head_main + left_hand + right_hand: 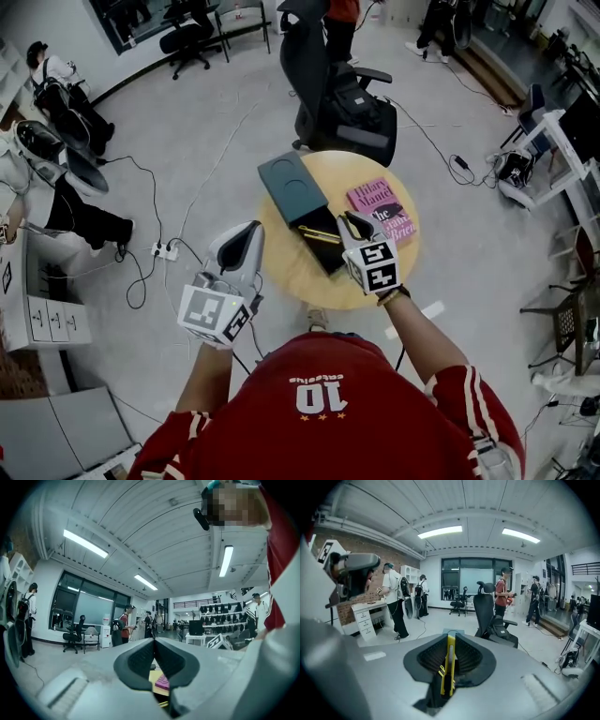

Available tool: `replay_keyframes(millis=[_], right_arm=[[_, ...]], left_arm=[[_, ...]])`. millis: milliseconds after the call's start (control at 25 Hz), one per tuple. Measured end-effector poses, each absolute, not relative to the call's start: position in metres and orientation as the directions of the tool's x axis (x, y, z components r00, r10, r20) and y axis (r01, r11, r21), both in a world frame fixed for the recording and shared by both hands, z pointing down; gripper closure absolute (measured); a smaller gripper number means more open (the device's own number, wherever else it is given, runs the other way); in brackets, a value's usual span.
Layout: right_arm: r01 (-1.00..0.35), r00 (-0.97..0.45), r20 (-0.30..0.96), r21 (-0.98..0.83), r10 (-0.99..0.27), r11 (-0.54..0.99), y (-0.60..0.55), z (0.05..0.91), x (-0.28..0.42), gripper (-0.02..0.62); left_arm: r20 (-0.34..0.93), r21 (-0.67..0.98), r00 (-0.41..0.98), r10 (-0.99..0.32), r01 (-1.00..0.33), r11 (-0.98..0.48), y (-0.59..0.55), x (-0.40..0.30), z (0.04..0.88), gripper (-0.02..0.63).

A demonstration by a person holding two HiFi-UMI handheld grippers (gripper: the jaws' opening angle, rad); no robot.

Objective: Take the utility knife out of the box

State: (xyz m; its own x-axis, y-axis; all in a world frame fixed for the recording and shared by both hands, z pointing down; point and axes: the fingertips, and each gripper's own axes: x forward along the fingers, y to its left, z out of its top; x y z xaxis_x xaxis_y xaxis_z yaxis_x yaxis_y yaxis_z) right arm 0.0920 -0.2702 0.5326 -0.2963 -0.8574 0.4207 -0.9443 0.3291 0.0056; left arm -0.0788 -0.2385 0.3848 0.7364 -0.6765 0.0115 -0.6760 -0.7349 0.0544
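My right gripper (349,221) hangs above the round table, shut on a yellow utility knife (449,665). The knife stands edge-on between the dark pads, clear of everything else in the right gripper view. Just below and left of that gripper in the head view lies the open dark box (325,249), with its dark lid (292,185) lying beyond it on the round yellow table (291,267). My left gripper (246,230) is held off the table's left edge, pointing level. Its jaws are shut with nothing between them (154,641).
A pink book (382,208) lies on the table's right side. A black office chair (342,98) stands right behind the table. Cables and a power strip (165,250) lie on the floor to the left. People stand around the room.
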Motion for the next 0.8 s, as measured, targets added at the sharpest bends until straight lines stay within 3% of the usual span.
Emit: replay_keyframes(millis=[520,800], right_arm=[[-0.959,-0.284,0.111,-0.033,-0.952,0.282,-0.198,0.379,0.100,0.557],[-0.958,-0.285,0.013,-0.009,-0.958,0.285,-0.157,0.331,0.087,0.557]], left_arm=[[-0.018,-0.010,0.744,-0.667,-0.668,-0.744,-0.203,-0.081,0.360,0.603],[-0.006,-0.021,0.780,-0.626,-0.626,-0.780,-0.181,-0.083,0.359,0.603]])
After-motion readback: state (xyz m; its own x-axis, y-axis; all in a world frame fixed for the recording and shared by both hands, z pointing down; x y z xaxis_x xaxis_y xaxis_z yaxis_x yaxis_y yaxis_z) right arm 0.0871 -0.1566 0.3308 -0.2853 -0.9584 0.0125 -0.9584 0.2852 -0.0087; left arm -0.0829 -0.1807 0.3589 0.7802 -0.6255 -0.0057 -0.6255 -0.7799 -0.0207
